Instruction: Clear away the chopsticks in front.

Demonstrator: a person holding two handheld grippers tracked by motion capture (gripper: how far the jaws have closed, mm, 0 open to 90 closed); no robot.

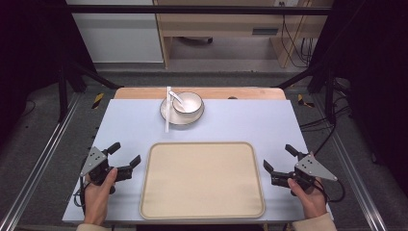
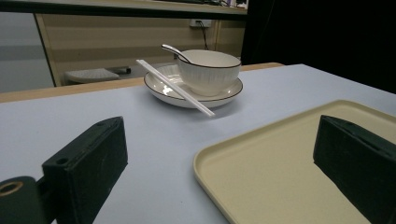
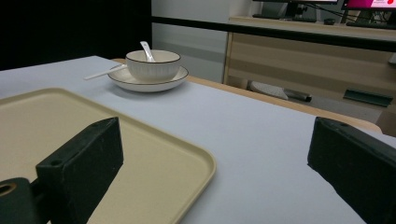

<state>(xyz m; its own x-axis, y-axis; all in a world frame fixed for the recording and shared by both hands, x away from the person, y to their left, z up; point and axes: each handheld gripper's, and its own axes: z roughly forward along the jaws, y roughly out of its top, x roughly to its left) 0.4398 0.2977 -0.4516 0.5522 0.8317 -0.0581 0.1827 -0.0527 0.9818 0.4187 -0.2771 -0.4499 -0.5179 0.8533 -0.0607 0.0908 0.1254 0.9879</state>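
Observation:
A beige tray (image 1: 202,180) lies at the near middle of the pale blue table, its rim also in the left gripper view (image 2: 210,158) and the right gripper view (image 3: 196,158). At the far middle a white bowl (image 1: 187,102) with a spoon (image 1: 175,97) sits on a white plate (image 1: 169,113). White chopsticks (image 1: 167,115) lie across the plate's left edge. My left gripper (image 1: 126,154) rests open left of the tray, holding nothing. My right gripper (image 1: 278,158) rests open right of the tray, holding nothing. Bowl (image 2: 208,70) (image 3: 153,64) and chopsticks (image 2: 175,87) show ahead of both.
A wooden strip (image 1: 144,93) edges the table's far side. Black frame bars and metal rails run along both sides. Beyond the table stand a wooden desk (image 1: 231,24) and loose cables on the floor.

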